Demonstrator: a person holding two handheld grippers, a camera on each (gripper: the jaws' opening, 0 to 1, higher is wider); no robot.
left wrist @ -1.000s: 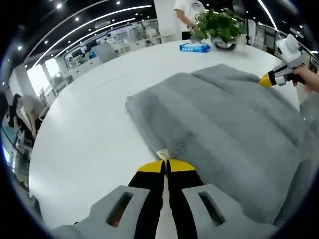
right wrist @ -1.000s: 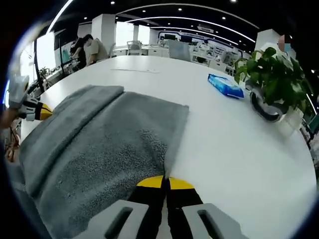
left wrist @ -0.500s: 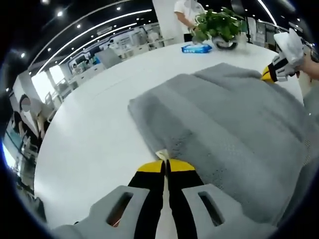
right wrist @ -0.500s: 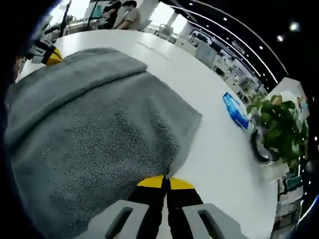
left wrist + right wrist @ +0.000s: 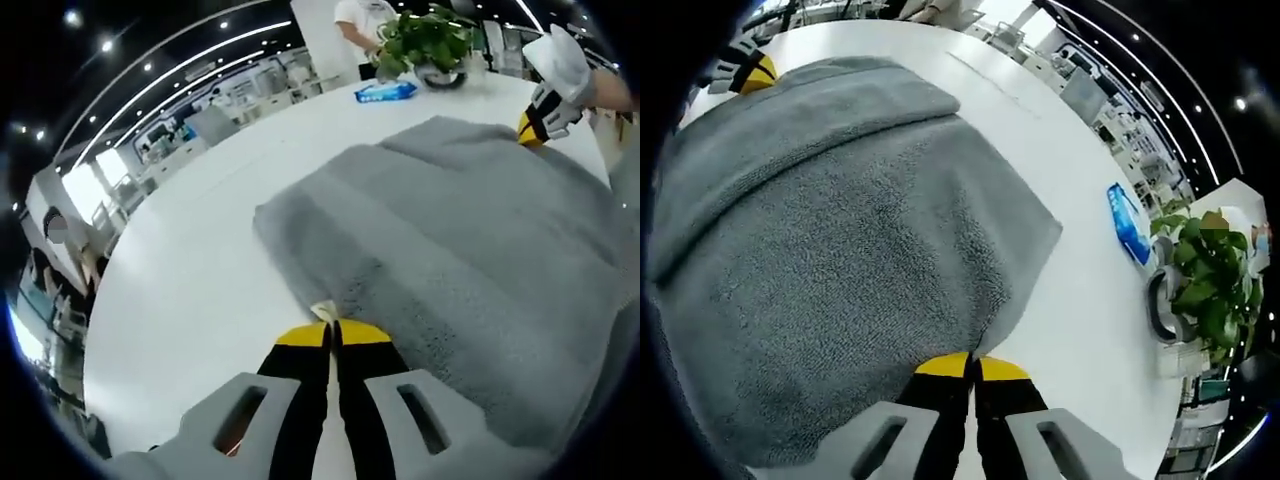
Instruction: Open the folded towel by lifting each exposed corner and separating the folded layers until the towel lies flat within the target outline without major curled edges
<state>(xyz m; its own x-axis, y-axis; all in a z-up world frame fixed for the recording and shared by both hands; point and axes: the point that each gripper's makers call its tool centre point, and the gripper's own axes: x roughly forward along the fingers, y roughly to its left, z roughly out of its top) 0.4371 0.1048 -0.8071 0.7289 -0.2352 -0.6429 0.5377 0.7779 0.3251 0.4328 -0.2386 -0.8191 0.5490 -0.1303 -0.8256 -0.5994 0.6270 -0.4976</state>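
Note:
A grey towel (image 5: 460, 240) is spread over the white round table (image 5: 180, 290), its near part raised off the surface. My left gripper (image 5: 333, 330) is shut on one towel corner, a pale tag showing at its tips. My right gripper (image 5: 973, 362) is shut on the opposite corner of the same towel (image 5: 830, 250). In the left gripper view the right gripper (image 5: 535, 118) appears at the upper right on the towel's edge. In the right gripper view the left gripper (image 5: 752, 70) shows at the upper left. A fold runs along the towel's far side.
A potted green plant (image 5: 430, 45) and a blue packet (image 5: 386, 92) stand at the table's far side; both appear as plant (image 5: 1200, 290) and packet (image 5: 1128, 222) in the right gripper view. A person (image 5: 365, 25) stands behind the plant. Office desks lie beyond.
Both grippers stay shut on their corners. The right gripper has risen and tilted, so its view looks down on more of the towel. The towel is stretched wider.

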